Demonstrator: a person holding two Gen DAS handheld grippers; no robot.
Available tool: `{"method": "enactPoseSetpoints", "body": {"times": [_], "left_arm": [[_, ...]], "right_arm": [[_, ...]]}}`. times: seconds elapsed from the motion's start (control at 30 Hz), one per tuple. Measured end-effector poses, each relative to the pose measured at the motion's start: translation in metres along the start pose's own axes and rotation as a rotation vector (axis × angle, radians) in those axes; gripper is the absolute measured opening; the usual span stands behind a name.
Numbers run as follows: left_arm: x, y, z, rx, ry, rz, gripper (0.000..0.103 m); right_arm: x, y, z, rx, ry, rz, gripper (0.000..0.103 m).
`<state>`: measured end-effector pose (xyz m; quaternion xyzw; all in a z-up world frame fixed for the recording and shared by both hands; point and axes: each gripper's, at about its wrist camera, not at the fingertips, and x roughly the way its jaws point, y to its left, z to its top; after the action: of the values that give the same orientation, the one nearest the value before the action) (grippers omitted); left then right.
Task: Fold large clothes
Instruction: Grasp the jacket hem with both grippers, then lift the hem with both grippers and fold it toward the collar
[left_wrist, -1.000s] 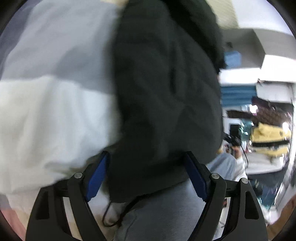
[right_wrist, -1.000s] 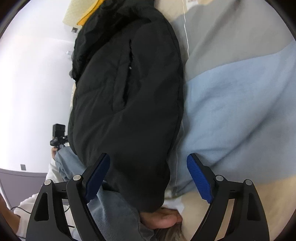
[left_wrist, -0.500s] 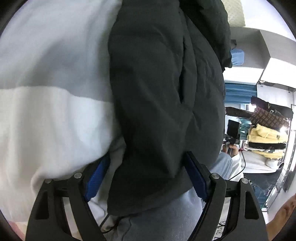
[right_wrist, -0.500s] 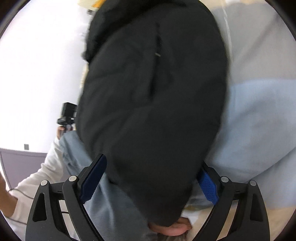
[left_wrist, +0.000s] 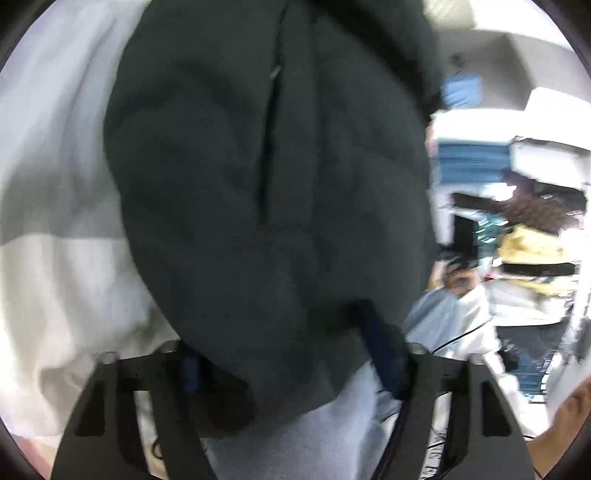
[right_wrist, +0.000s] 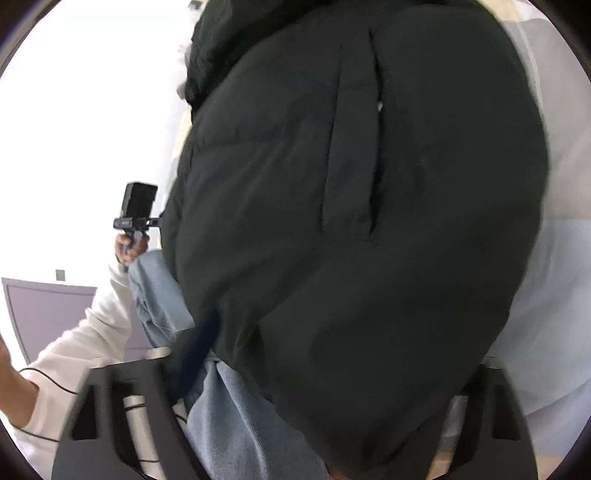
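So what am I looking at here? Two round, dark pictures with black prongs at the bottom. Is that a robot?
No robot: a person holds a two-finger gripper in each hand, and each carries a wide-angle camera looking forward along its fingers, hence the round pictures. The black prongs with blue pads are those fingers. One picture is from the left gripper, the other from the right gripper. The big dark thing filling both is a black padded jacket, lying on a bedcover in grey and white blocks. Both grippers have the jacket's near end between their fingers; the blur hides whether they have closed on it. At the side of the right view, another hand holds a small camera.
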<state>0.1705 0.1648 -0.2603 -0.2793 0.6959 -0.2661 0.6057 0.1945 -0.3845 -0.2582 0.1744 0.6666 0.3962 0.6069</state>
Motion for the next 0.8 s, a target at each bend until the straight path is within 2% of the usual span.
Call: {"method": "enactPoseSetpoints", "body": {"times": [0.07,0.13,0.2,0.23,0.27,0.33,0.47,0.57,0.63,0.77,0.8], "left_arm": [[0.000,-0.007,0.000,0.014,0.003,0.062,0.048],[0.000,-0.016,0.000,0.006,-0.011,0.080,0.037],[0.000,-0.031,-0.001,0.012,-0.040,0.117,0.026],[-0.003,-0.038,-0.001,0.002,-0.065,0.122,0.016],[-0.006,-0.045,-0.001,-0.003,-0.086,0.120,0.010],[-0.022,-0.056,-0.005,0.000,-0.149,0.109,0.007],[-0.074,-0.083,-0.022,0.029,-0.318,0.055,0.006],[-0.112,-0.100,-0.041,0.035,-0.434,0.026,0.006],[-0.128,-0.099,-0.055,0.034,-0.470,0.017,0.006],[-0.158,-0.095,-0.092,0.006,-0.534,-0.018,0.006],[-0.161,-0.098,-0.093,-0.005,-0.542,-0.028,0.006]], "right_arm": [[0.000,0.019,0.000,-0.094,0.016,-0.081,0.056],[-0.007,0.027,0.003,-0.096,-0.011,-0.102,0.028],[-0.020,0.038,0.004,-0.103,-0.055,-0.131,0.017],[-0.029,0.045,0.004,-0.113,-0.079,-0.142,0.014],[-0.038,0.053,0.004,-0.125,-0.104,-0.154,0.012],[-0.061,0.072,0.000,-0.147,-0.175,-0.181,0.010],[-0.103,0.108,-0.010,-0.184,-0.329,-0.217,0.008],[-0.135,0.126,-0.018,-0.187,-0.442,-0.207,0.008],[-0.137,0.141,-0.030,-0.188,-0.501,-0.190,0.007],[-0.176,0.149,-0.062,-0.201,-0.605,-0.145,0.007],[-0.180,0.154,-0.067,-0.200,-0.628,-0.134,0.007]]}}
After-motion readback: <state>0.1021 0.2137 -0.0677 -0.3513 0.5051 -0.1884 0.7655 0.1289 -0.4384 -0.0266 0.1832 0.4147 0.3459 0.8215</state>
